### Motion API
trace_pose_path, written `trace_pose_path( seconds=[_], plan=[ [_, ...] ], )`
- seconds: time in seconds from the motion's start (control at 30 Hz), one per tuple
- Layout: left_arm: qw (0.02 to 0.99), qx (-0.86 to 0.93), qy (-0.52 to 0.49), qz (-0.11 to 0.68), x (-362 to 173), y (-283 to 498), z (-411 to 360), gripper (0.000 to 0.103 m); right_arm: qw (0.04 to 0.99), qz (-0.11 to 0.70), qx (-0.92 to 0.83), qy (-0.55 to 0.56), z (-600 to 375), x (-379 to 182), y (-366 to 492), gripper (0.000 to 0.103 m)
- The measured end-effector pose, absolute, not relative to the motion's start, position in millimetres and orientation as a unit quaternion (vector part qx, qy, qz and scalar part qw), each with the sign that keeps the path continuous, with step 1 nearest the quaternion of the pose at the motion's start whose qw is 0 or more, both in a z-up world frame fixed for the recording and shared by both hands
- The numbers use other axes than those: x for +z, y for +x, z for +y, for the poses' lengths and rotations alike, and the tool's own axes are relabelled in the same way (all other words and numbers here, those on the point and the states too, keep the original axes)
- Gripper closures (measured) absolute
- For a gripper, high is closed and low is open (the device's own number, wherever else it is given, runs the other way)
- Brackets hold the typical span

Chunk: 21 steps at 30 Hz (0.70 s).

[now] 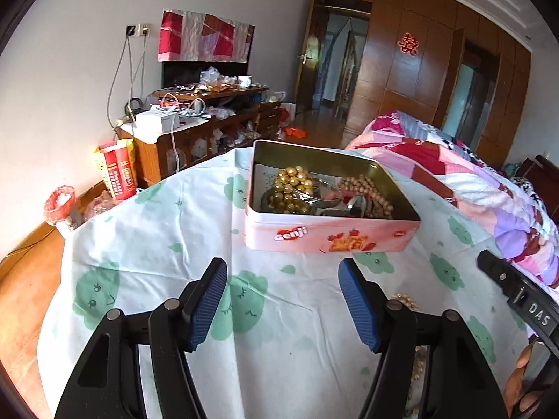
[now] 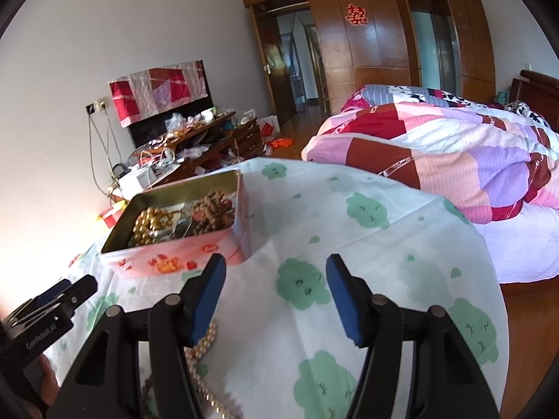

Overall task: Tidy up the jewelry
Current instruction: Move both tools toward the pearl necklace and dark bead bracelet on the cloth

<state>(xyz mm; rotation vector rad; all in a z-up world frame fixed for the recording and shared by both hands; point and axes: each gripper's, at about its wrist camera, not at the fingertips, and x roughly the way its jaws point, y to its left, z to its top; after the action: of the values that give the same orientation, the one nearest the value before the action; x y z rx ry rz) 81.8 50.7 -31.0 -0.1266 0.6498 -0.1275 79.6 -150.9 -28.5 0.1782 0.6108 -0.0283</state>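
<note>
Pearl necklace (image 2: 204,366) | on cloth under right gripper's (image 2: 276,300) left finger | both grippers' fingers apart, empty

Open pink tin (image 1: 332,237) holding beads (image 1: 293,188)

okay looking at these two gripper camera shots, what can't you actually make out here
- Pearl strand: right wrist view, mostly hidden behind the right gripper; its full length is unknown.
- Tin contents: left wrist view, the items under the gold beads are buried.
- Cabinet clutter: too small to identify.

A home bedroom — quilted bed (image 2: 436,160), wooden wardrobe (image 2: 377,35).
</note>
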Motion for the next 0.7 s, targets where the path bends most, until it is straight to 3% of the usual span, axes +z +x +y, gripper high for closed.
trace_pose_path(
  seconds=[0.3, 0.33, 0.4, 0.7],
  plan=[
    [0.918, -0.182, -0.01, 0.353, -33.1, 60.2, 24.6, 0.037, 0.941, 0.322, -0.001, 0.106, -158.8, -34.0, 69.9, 0.04],
    [0.915, -0.19, 0.0, 0.357, -34.2, 56.7, 20.8, 0.039, 0.941, 0.322, -0.001, 0.107, -159.6, -34.3, 69.2, 0.04],
    [0.904, -0.205, 0.025, 0.375, -39.8, 51.1, 11.8, 0.054, 0.94, 0.323, 0.001, 0.11, -160.1, -34.9, 68.1, 0.04],
    [0.869, -0.238, 0.057, 0.43, -61.1, 48.6, -10.3, 0.057, 0.939, 0.322, 0.004, 0.118, -163.5, -34.6, 65.5, 0.04]
  ],
)
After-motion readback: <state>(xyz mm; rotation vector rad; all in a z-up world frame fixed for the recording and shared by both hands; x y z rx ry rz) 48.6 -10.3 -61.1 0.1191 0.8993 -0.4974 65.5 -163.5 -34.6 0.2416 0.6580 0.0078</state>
